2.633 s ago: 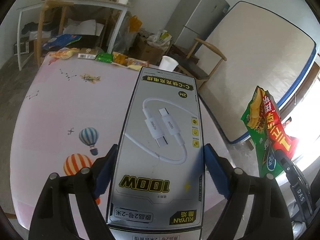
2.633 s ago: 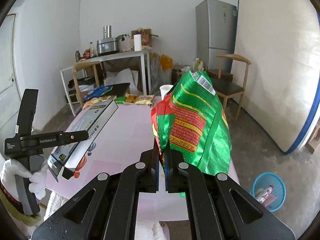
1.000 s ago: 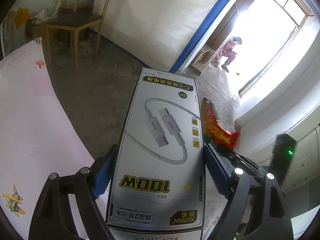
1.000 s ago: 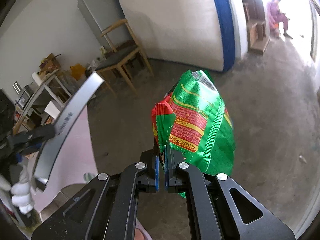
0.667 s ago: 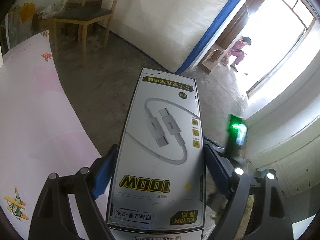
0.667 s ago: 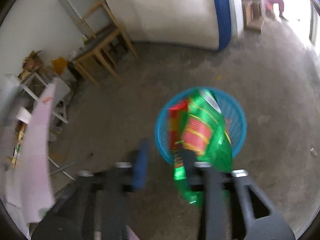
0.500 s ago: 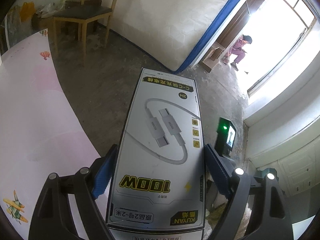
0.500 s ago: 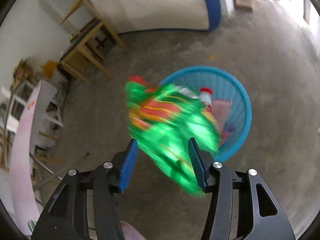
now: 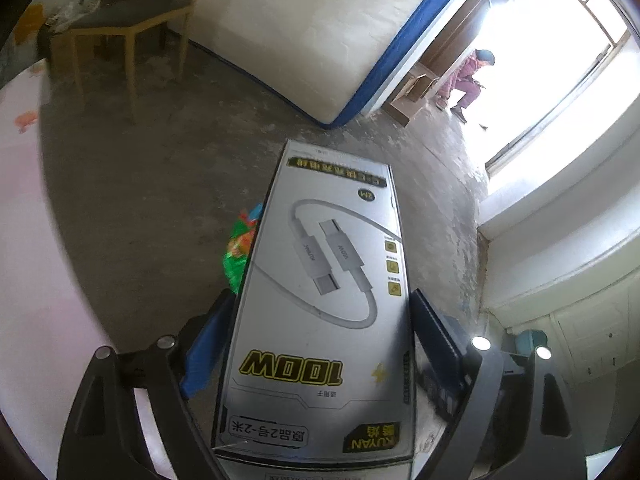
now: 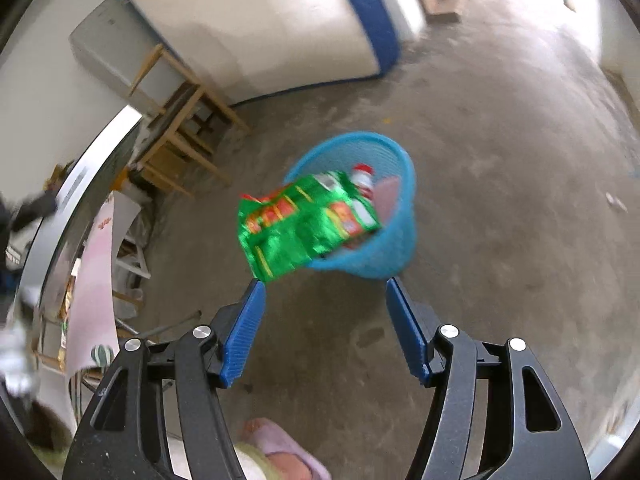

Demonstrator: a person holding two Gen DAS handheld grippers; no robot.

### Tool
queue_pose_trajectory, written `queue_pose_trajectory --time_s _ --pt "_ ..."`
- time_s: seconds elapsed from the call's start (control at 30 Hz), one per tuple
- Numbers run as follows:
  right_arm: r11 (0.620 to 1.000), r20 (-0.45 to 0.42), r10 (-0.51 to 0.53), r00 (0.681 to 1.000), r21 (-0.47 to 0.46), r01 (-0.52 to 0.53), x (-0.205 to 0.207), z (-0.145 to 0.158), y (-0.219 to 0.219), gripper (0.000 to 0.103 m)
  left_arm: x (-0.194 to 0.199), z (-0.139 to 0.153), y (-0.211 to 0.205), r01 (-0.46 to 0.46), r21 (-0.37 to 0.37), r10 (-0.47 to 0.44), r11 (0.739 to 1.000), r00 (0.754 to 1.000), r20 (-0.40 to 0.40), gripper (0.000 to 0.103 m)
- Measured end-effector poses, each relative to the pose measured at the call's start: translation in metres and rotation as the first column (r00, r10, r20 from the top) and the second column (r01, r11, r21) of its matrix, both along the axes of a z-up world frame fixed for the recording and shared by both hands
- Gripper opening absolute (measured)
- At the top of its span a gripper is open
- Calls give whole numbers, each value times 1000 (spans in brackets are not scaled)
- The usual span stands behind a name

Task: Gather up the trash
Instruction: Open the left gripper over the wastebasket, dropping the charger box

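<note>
Left wrist view: the left gripper [image 9: 320, 344] has its blue pads against both long sides of a grey cable box [image 9: 324, 300], jaws easing apart at this moment with the box between them, pads at its edges. The box points out over a bare concrete floor [image 9: 160, 200]. A sliver of green bag [image 9: 239, 248] peeks from behind the box's left edge. Far left, a pink tablecloth [image 9: 28, 240]; beyond, a wooden chair [image 9: 120, 28] and a mattress [image 9: 304, 28] with blue trim leaning at the wall. Bright doorway at top right, a person [image 9: 468, 80] sitting there.

Right wrist view: the right gripper [image 10: 324, 328] is spread wide, jaws opening, nothing between the blue pads. The green bag [image 10: 300, 224], blurred, is clear of the pads and lies across the near rim of a blue basket [image 10: 384, 248] standing on the floor, partly over its mouth. Inside the basket, a red-capped bottle [image 10: 362, 180]. Grey, stained concrete all round. Chair [image 10: 180, 128] and mattress [image 10: 280, 20] behind, table edge [image 10: 96, 264] at left.
</note>
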State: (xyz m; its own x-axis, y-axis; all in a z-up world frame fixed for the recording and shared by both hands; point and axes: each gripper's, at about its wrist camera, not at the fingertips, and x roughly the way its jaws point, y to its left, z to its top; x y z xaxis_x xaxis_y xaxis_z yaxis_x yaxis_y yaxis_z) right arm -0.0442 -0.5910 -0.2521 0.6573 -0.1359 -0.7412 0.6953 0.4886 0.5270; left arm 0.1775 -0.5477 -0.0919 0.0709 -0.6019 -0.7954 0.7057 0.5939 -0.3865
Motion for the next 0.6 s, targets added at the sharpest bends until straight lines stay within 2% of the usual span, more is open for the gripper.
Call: queue_pose_trajectory --time_s 0.07,0.13,0.2,0.27,0.33,0.43,0.6 --pt "999 -11 -26 1000 31 26 -13 -5 3 60 6 -6 -25 -36 -3 36 999 999 11 88" --pt "997 -20 -40 999 64 41 -26 -10 9 60 15 -22 -50 -70 34 70 997 997 16 91" --pt "994 -17 -57 998 96 58 -36 -13 12 60 22 -33 -55 -117 71 116 991 993 7 91" --pt "992 -9 -65 998 111 66 -45 -15 17 60 21 -34 -41 -142 20 143 990 988 -52 91" --pt "989 -12 -65 998 131 66 -47 -21 21 60 15 -26 -24 -127 -36 124 991 989 -75 91" --pt "986 -17 -55 998 155 57 -42 -25 27 61 3 -4 3 -93 -105 87 990 994 -62 91" --pt "994 21 -6 1000 108 4 -27 -2 42 61 -15 34 52 -48 -195 45 980 999 -17 91"
